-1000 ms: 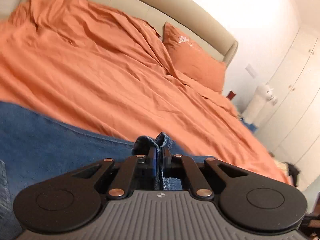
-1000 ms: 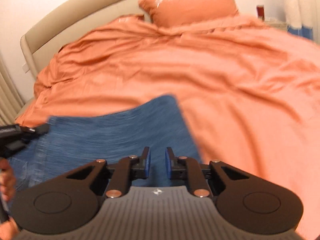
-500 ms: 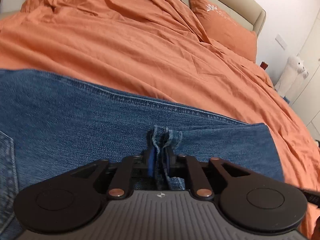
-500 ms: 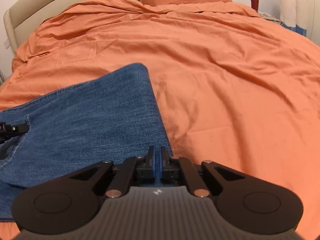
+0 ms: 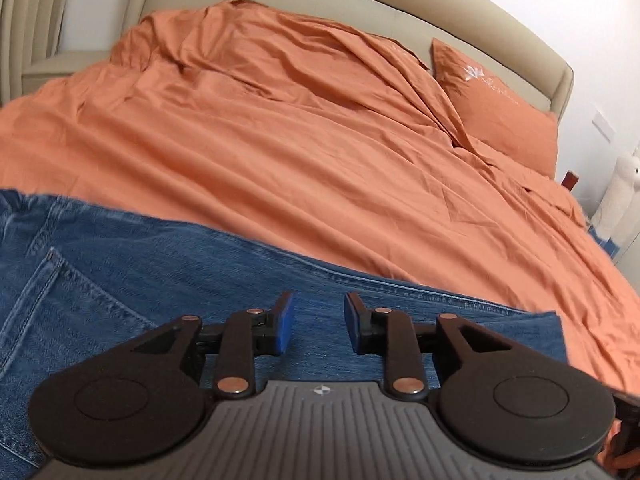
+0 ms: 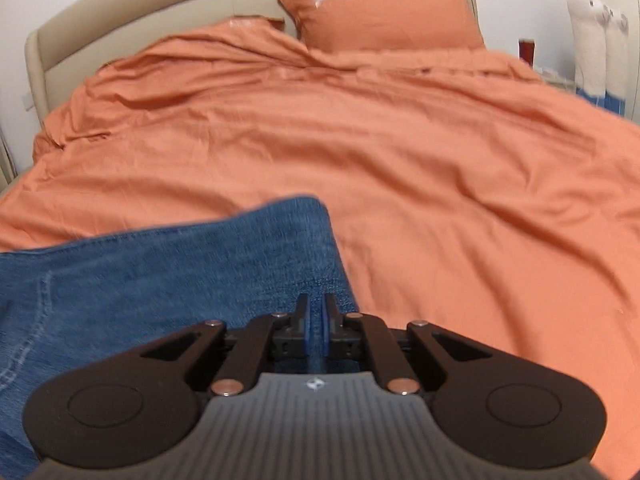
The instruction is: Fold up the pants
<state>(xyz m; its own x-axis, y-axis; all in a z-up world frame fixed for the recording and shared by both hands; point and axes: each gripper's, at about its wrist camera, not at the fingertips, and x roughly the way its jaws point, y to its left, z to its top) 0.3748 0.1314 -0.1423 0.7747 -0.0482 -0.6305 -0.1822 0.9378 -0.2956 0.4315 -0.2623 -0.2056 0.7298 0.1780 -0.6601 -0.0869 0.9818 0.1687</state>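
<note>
My left tool (image 5: 318, 322) sits spread wide over the pants (image 5: 120, 280), blue pads (image 5: 283, 323) apart with nothing between them. My right tool (image 6: 316, 322) is nearly closed, and a thin strip of denim shows between its pads, so it looks pinched on the fabric near the pants' right edge. The pants (image 6: 180, 276) lie flat on the bed's orange duvet (image 6: 400, 160), near its foot, back pocket visible at left. An orange pillow (image 6: 380, 16) rests against the beige headboard (image 5: 360, 4).

left claw (image 5: 318, 322): released jeans (image 5: 120, 292), now spread | right claw (image 6: 315, 320): closed
</note>
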